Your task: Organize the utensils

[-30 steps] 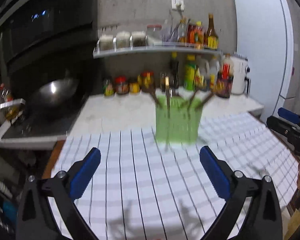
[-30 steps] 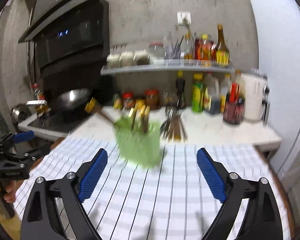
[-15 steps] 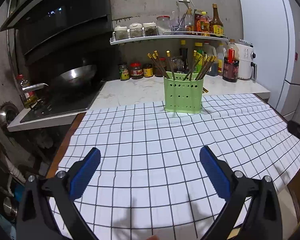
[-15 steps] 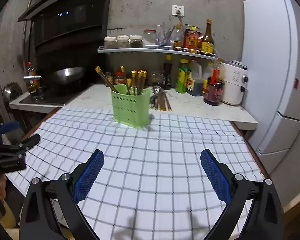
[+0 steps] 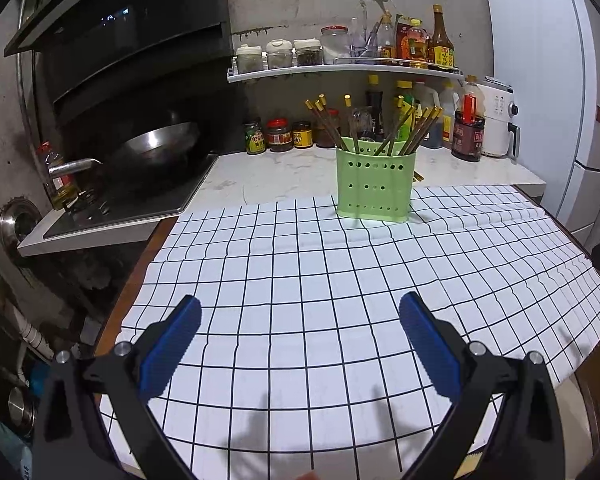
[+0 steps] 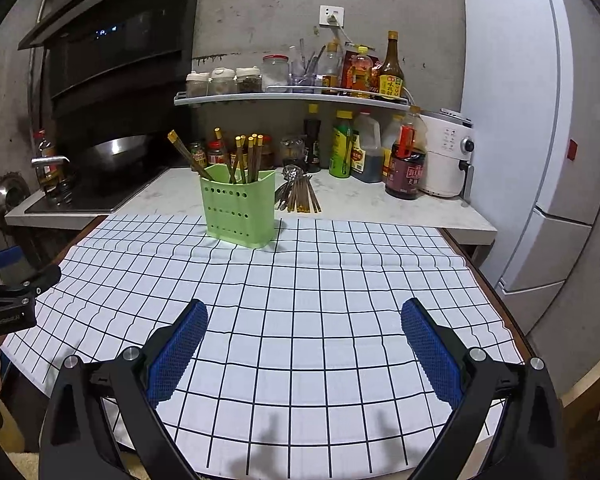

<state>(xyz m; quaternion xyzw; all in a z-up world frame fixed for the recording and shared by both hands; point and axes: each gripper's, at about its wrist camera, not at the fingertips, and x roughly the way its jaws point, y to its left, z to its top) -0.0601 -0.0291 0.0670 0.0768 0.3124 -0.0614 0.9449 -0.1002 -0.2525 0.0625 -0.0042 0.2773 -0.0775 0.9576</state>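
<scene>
Chopsticks (image 6: 249, 157) fill green holder (image 6: 238, 210); jar labels unreadable

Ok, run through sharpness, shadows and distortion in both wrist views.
Left wrist: sharp, no motion blur; fisheye bows the checked cloth; finger shadows fall at its near edge. Right wrist: equally sharp; the fridge curves at the rim; a highlight glints on the wok; corners vignette black.
</scene>
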